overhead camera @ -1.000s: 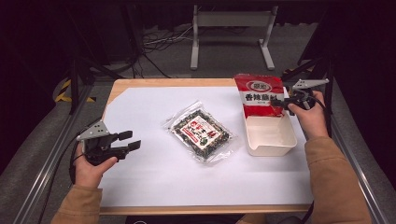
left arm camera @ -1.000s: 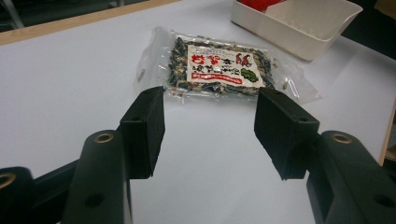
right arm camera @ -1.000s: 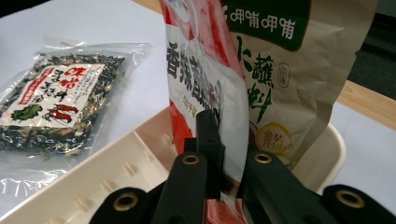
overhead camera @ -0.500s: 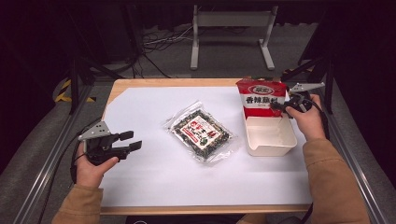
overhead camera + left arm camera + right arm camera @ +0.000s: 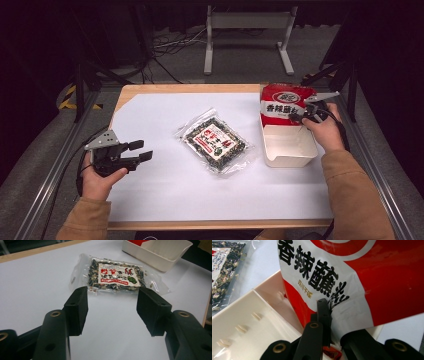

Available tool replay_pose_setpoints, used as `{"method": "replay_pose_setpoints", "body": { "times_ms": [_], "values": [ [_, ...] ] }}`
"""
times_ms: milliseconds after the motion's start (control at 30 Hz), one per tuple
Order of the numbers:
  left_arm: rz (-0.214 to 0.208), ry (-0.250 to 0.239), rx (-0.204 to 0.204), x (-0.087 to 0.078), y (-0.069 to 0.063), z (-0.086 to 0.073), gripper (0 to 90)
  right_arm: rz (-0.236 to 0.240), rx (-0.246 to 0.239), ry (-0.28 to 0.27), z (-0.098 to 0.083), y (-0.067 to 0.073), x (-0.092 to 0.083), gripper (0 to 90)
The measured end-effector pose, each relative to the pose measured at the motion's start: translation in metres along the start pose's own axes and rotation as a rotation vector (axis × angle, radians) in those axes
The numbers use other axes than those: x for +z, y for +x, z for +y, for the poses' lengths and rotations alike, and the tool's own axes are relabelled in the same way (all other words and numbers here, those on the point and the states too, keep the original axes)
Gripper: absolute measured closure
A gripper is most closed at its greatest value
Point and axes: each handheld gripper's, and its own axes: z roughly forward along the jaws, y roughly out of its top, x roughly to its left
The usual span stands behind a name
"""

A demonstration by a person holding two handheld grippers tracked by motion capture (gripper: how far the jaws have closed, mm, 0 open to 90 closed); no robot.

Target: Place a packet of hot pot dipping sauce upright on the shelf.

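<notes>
**Red packet pinched over the tray**

The right claw point(image 5: 300, 114) is pinching the red packet point(image 5: 352, 282), standing in the white tray's point(image 5: 290, 150) far end. Left of the tray, the seaweed bag point(image 5: 115, 277) is lying flat; the left claw point(image 5: 112, 312) is gaping empty before it.

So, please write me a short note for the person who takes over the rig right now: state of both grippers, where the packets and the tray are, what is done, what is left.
Right gripper: shut on the red and white packet, which stands at the far end of the white tray, its lower edge inside.
Left gripper: open, holding nothing, over the white sheet, jaws pointing at the clear seaweed packet.
Seaweed packet: flat at mid-table, left of the tray, untouched.
Done: red packet nearly in the tray.
Left, probably: let go of it, then put the seaweed packet in too.
</notes>
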Motion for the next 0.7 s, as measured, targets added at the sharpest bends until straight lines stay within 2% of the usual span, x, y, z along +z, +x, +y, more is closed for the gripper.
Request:
{"method": "replay_pose_setpoints", "body": {
  "times_ms": [33, 167, 200, 267, 400, 467, 667, 700],
  "values": [
    [0.001, 0.002, 0.003, 0.0, 0.001, 0.0, 43.0, -0.002, 0.013, 0.006, 0.0, 0.001, -0.001, 88.4],
    [0.001, 0.007, 0.0, 0.002, 0.001, 0.0, 42.3, -0.004, 0.004, -0.005, 0.0, 0.0, -0.001, 86.6],
    [0.001, 0.009, -0.001, 0.003, 0.001, 0.0, 41.4, -0.013, 0.028, 0.001, -0.001, 0.001, -0.003, 83.0],
    [0.002, 0.009, 0.005, 0.004, 0.001, 0.0, 40.0, -0.017, 0.029, -0.011, -0.002, 0.0, -0.004, 79.0],
    [-0.005, 0.018, -0.007, 0.008, 0.003, 0.001, 35.9, -0.03, 0.048, -0.042, -0.005, 0.002, -0.01, 66.9],
    [-0.014, 0.024, -0.008, 0.011, 0.003, 0.002, 34.4, -0.037, 0.056, -0.058, -0.005, 0.003, -0.014, 57.9],
    [-0.015, 0.028, 0.006, 0.017, 0.004, 0.005, 33.0, -0.054, 0.064, -0.096, -0.007, 0.006, -0.025, 48.8],
    [-0.017, 0.028, 0.002, 0.019, 0.004, 0.006, 32.9, -0.068, 0.056, -0.107, -0.008, 0.009, -0.031, 45.8]
  ]
}}
